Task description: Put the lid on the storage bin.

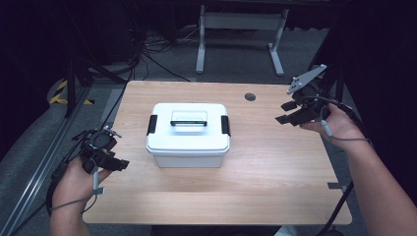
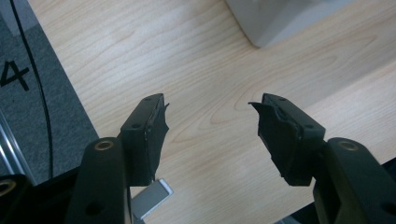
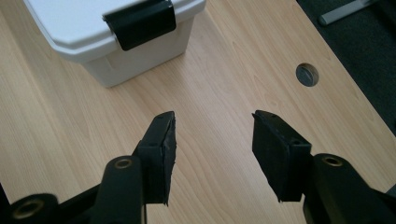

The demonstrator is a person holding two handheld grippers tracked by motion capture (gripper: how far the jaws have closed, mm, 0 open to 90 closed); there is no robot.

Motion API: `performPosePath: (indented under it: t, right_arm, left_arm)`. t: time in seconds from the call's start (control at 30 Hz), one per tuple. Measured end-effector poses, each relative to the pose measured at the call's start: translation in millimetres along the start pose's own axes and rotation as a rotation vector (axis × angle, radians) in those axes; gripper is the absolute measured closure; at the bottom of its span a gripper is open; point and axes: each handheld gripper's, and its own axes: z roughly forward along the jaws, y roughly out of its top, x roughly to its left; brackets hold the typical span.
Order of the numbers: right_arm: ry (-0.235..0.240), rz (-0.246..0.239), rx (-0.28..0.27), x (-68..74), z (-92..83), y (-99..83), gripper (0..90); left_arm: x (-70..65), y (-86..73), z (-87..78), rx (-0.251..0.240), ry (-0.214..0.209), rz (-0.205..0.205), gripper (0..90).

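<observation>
Light wood table point(image 1: 275, 167); white lidded box point(image 1: 188, 133) with black latches sits mid-table.

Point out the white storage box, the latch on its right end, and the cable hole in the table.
white storage box point(image 1: 188, 132): high view, on the lid's flat top.
right-end latch point(image 3: 140, 21): right gripper view, middle of the black clip.
cable hole point(image 3: 307, 74): right gripper view, centre of the round opening.

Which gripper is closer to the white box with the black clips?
Left, though not by much. The left gripper sits open just off the front left corner of the white box. The right gripper hangs open farther off, out past the box's right clip.
</observation>
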Motion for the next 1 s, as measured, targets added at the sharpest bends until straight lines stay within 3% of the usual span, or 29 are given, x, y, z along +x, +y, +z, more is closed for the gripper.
performPosePath:
  t: [0.13, 0.43, 0.63, 0.67, 0.73, 1.0]
  right_arm:
    - [0.001, 0.019, -0.015, -0.2, -0.1, -11.1, 48.9]
    - [-0.012, 0.034, 0.002, 11.5, 21.0, -35.3, 48.4]
    - [-0.003, 0.042, -0.007, 20.6, 39.6, -46.3, 47.2]
    - [0.001, 0.033, -0.008, 22.5, 43.3, -47.9, 47.0]
    - [0.005, 0.027, -0.007, 25.7, 50.4, -51.5, 46.9]
    - [0.055, 0.053, 0.025, 35.4, 84.6, -64.1, 47.0]
  left_arm:
    - [-1.0, 0.3, -0.1, 0.005, -0.006, 0.001, 42.4]
    - [-1.1, 0.7, 7.4, 0.047, -0.027, -0.017, 44.6]
    - [-4.6, 3.1, 6.9, 0.044, -0.005, 0.028, 44.2]
    - [-6.2, 3.2, 6.8, 0.036, -0.01, 0.016, 44.4]
    - [-6.2, 4.2, 6.4, 0.04, -0.008, 0.031, 44.4]
    - [-7.2, 5.2, 10.0, 0.056, -0.007, 0.041, 43.9]
